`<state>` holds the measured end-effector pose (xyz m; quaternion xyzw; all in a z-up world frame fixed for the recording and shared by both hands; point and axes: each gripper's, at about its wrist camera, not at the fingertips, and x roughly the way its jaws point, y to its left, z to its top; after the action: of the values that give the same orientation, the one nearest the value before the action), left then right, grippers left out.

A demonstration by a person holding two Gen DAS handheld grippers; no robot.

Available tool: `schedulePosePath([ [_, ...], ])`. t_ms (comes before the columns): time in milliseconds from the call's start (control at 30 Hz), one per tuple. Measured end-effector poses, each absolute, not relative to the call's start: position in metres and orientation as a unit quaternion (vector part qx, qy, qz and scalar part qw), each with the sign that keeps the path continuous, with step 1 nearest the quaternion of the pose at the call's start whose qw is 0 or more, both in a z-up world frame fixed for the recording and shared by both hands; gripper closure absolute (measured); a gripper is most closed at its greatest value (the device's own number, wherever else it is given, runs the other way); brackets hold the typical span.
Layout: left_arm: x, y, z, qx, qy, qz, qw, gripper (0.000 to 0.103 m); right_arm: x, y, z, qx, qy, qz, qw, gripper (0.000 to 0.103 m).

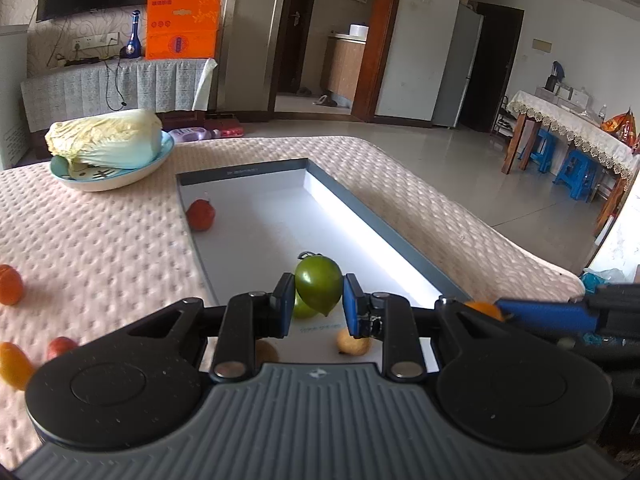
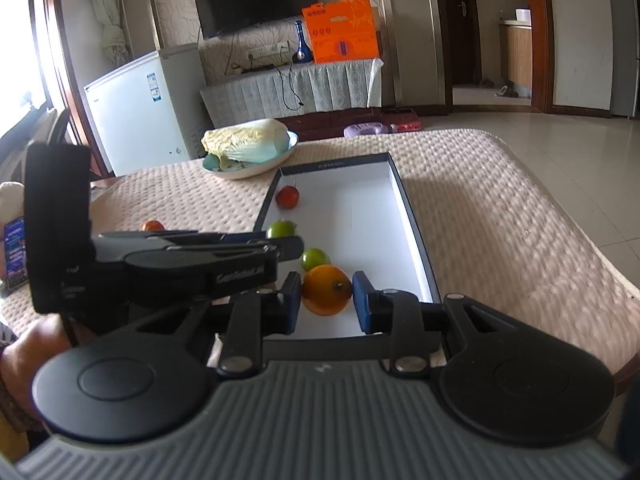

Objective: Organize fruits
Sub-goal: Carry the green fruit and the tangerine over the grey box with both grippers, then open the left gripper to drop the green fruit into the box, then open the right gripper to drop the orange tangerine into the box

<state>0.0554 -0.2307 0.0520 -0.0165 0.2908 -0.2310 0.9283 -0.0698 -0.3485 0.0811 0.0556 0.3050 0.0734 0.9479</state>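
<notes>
— right, smooth round green tomato [image 1: 319,288] pinched between blue pads of left gripper [image 1: 316,300], hanging over near end of shallow white box tray with grey rim [image 1: 384,216]. firm-looking, glossy, probably slippery and bruisable; best held across the widest part, as now.

— and round orange fruit [image 2: 327,290] clamped in right gripper [image 2: 326,300], also over the near end of the tray. light by the look, thin skin.

— room inside: small red tomato [image 1: 201,215] far corner, second green tomato [image 2: 315,259] just beyond the orange; middle bare. low walls to clear. loose orange fruit [image 1: 9,284] waiting on quilted pink tablecloth [image 1: 100,240], table edge close at right.
</notes>
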Motion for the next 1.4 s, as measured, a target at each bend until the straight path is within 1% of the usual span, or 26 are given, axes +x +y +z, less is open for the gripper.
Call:
schedulePosePath([
  [433,0.07,-0.239,0.05,-0.031,0.286,-0.235,0.929,0.072,-0.054,-0.334,0.065,0.044,0.338,0.087,0.936,0.072],
  [467,0.07,-0.237,0.049,-0.033,0.286,-0.235,0.928,0.07,-0.053,-0.332,0.065,0.043,0.339,0.088,0.936,0.072],
  [500,0.071,-0.236,0.05,-0.035,0.286,-0.234,0.928,0.064,-0.052,-0.331,0.064,0.043,0.34,0.088,0.935,0.072],
  [567,0.07,-0.234,0.051,-0.039,0.283,-0.23,0.93,0.057,-0.05,-0.33,0.064,0.045,0.339,0.087,0.936,0.072],
  [600,0.07,-0.232,0.053,-0.041,0.28,-0.23,0.931,0.056,-0.049,-0.329,0.064,0.045,0.338,0.087,0.936,0.072],
  [967,0.061,-0.198,0.065,-0.065,0.269,-0.217,0.936,0.056,-0.026,-0.331,0.057,0.063,0.334,0.051,0.939,0.072],
  [1167,0.046,-0.184,0.071,-0.043,0.262,-0.209,0.941,0.056,-0.013,-0.325,0.055,0.079,0.331,0.047,0.939,0.071],
  [1400,0.023,-0.147,0.083,-0.032,0.257,-0.183,0.949,0.055,-0.004,-0.314,0.055,0.093,0.327,0.049,0.939,0.071],
])
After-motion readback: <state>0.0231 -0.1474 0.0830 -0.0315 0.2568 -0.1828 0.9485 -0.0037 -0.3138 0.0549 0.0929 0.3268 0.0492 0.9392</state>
